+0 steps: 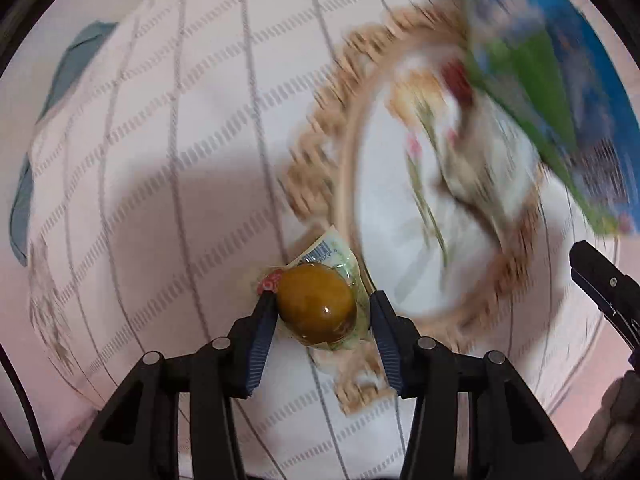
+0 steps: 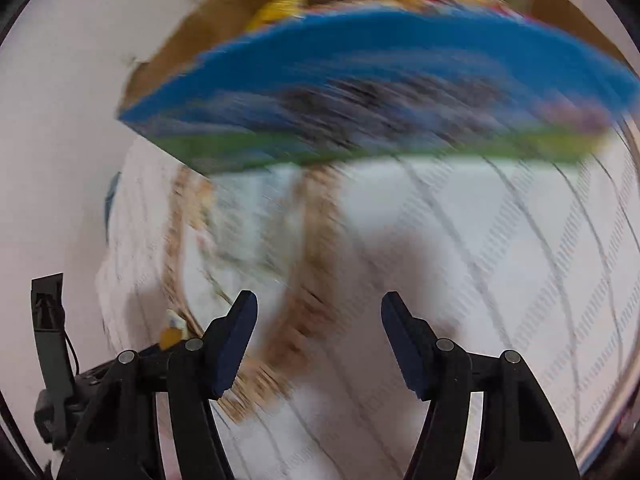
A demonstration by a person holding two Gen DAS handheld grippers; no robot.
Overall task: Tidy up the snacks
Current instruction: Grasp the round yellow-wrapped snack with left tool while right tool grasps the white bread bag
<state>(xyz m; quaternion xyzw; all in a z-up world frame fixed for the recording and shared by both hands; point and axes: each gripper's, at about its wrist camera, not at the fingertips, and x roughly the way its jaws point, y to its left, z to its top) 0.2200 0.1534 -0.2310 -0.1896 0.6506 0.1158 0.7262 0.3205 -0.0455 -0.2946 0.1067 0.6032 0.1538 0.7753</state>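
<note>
A: Tablecloth [image 1: 152,168], white with thin grey grid lines, fills both wrist views, a grey shadow pooled across it near the left gripper.

B: And the next biggest thing?

A: Blue-and-green snack box [image 2: 360,96], badly smeared, spanning the right wrist view from nine o'clock to three o'clock. In the left wrist view it sits at about two o'clock, overlapping the far side of the wicker basket [image 1: 320,120]. Whether it touches the rim cannot be told.

B: The basket itself?

A: Round, woven rim, pale lining with a blurred floral print and some unreadable packets inside. A brown cardboard box [image 2: 224,12] with yellow packets shows at twelve o'clock behind the blue one.

B: The claws?

A: The left gripper [image 1: 322,308] is pinching a packaged brown egg [image 1: 316,304] in clear wrap; both pads press its sides, at six o'clock, just over the basket's near rim. The right gripper [image 2: 319,312] stands wide apart, holding nothing, above the rim and cloth.
</note>
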